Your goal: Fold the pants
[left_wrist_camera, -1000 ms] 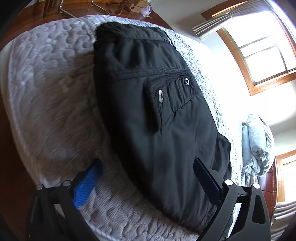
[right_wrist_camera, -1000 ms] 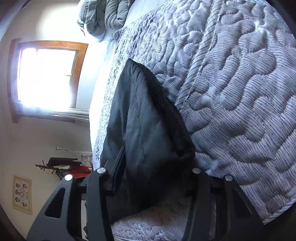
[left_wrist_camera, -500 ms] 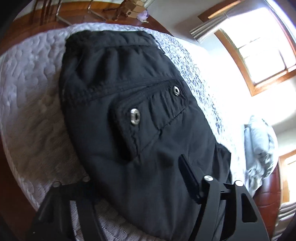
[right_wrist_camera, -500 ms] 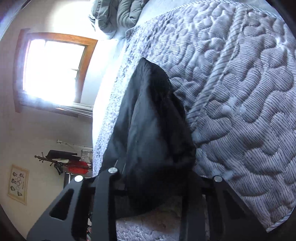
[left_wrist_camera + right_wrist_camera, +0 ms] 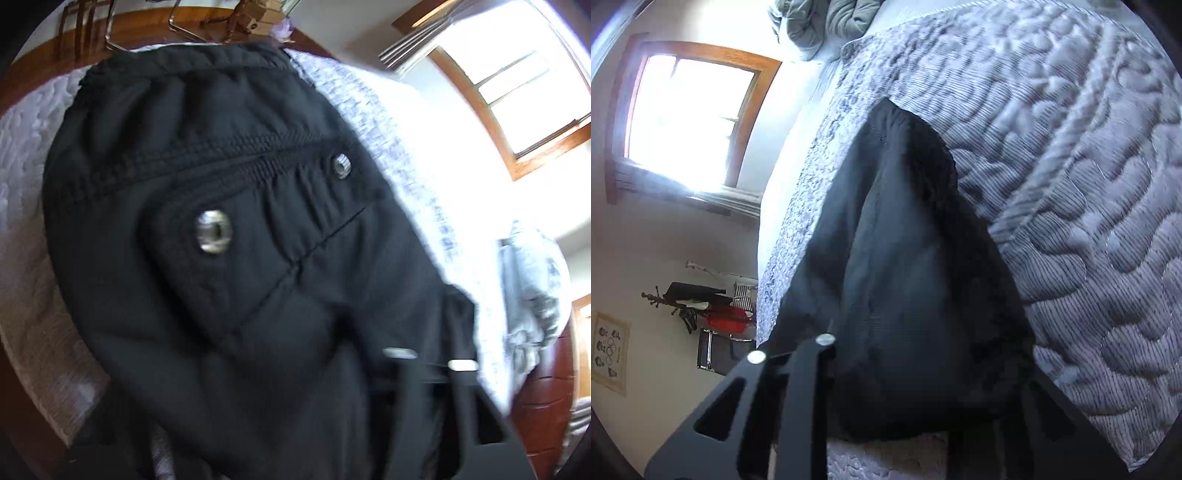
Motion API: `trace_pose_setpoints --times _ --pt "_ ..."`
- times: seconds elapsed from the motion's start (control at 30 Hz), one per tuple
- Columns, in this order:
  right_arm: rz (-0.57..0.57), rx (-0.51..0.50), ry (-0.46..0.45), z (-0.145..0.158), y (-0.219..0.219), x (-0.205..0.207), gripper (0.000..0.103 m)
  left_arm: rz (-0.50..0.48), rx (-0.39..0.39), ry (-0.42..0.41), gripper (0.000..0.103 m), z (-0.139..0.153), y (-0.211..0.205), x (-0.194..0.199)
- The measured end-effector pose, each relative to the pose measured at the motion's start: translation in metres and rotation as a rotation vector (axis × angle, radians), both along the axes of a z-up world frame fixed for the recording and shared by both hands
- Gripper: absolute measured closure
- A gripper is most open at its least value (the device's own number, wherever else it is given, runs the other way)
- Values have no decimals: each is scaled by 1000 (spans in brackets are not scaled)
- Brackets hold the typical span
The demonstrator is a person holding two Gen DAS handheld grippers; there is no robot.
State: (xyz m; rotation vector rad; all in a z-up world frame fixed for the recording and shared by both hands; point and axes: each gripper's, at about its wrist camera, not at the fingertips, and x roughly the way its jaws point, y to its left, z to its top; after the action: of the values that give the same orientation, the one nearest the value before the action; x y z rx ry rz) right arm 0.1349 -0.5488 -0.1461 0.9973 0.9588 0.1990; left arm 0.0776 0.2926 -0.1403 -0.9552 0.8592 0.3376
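The black pants lie folded on the grey quilted bedspread, with a flap pocket and two metal snaps facing up. In the left wrist view the cloth fills the frame and covers my left gripper; its fingertips are hidden and only its right arm shows at lower right. In the right wrist view the black pants bulge up between the arms of my right gripper, whose fingertips are buried in the cloth. The frames do not show either jaw gap.
The bedspread stretches wide to the right of the pants. A bundle of grey bedding lies at the far end of the bed. Wooden floor and chair legs lie past the bed's edge. Windows light the room.
My left gripper has pushed forward over the pants, which now cover its blue-padded fingers. My right gripper has moved further into the cloth's edge, and the fabric has bunched up between its arms.
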Motion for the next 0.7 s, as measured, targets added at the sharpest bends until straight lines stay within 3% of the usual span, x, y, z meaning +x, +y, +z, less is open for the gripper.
trace_pose_setpoints --times 0.03,0.13,0.3,0.47,0.6,0.7 --pt "14 -24 -14 9 2 3 87 0 -27 -20 79 1 2 -2" --pt "53 -71 -59 37 8 15 89 -20 -21 -45 88 8 1 -2" --pt "105 -147 -190 108 13 45 91 -39 -39 -143 91 29 -11 1" --pt "98 -235 -297 168 2 64 91 -134 -34 -224 91 54 -45 23" --pt "79 -294 -349 188 -17 60 91 -206 -42 -270 91 64 -77 31" --pt "35 -315 -308 179 -44 60 91 -240 -20 -267 91 62 -96 28"
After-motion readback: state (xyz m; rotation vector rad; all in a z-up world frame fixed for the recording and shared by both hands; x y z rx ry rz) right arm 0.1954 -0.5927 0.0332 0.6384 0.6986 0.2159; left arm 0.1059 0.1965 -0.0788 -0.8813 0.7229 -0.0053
